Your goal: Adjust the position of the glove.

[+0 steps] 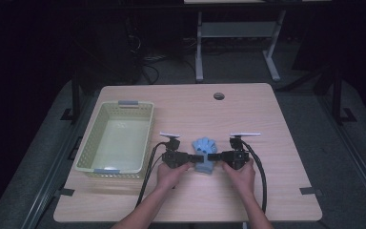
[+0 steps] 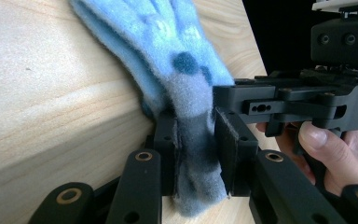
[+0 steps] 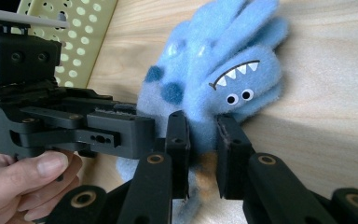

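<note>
A fuzzy blue glove [image 1: 204, 153] with dark spots and a toothy monster face lies on the wooden table [image 1: 248, 114], a little in front of its middle. My left gripper [image 1: 197, 158] comes at it from the left and my right gripper [image 1: 212, 156] from the right. In the left gripper view my left gripper [image 2: 196, 154] is shut on the glove's [image 2: 168, 42] cuff end, with the cloth squeezed between the pads. In the right gripper view my right gripper [image 3: 203, 158] is shut on another fold of the glove [image 3: 214, 79], just below the face.
A pale green perforated basket [image 1: 90, 138] stands at the table's left, with nothing in it. A round cable hole [image 1: 218, 96] sits near the far edge. Cables trail from both grippers toward the front edge. Behind the table, on the dark floor, are the legs of another desk.
</note>
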`<state>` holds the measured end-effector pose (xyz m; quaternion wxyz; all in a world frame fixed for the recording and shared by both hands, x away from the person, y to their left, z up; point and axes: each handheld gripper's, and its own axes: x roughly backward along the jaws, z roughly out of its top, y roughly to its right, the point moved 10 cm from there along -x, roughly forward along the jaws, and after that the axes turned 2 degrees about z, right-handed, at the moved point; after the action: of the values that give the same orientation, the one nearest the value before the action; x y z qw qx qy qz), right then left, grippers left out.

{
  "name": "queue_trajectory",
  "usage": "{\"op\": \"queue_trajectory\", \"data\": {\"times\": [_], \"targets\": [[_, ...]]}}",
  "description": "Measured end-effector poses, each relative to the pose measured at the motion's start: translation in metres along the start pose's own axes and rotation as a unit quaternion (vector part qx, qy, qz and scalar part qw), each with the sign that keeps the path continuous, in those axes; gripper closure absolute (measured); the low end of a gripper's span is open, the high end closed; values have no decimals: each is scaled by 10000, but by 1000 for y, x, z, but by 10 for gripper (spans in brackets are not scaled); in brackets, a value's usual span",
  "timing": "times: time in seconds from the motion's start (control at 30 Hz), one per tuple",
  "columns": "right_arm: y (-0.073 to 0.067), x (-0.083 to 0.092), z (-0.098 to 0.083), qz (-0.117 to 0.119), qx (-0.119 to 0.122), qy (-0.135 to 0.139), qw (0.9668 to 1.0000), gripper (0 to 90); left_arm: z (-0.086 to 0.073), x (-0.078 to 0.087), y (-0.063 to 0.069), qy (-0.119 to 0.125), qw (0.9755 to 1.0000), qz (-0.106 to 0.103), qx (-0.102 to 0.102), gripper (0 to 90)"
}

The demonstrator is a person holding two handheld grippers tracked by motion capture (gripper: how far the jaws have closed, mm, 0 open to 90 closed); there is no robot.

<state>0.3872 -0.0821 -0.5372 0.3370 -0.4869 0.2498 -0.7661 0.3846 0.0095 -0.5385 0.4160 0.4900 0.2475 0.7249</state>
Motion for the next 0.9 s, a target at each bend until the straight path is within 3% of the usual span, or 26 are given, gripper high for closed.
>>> {"op": "queue_trajectory", "data": {"times": [0.47, 0.9], "targets": [[-15, 5, 4, 43, 127, 25, 9999, 796, 4, 11, 7, 44, 9999, -43, -152, 714], [-25, 14, 10, 289, 91, 176, 9994, 797, 12, 18, 19, 115, 9993, -55, -349, 716]]}}
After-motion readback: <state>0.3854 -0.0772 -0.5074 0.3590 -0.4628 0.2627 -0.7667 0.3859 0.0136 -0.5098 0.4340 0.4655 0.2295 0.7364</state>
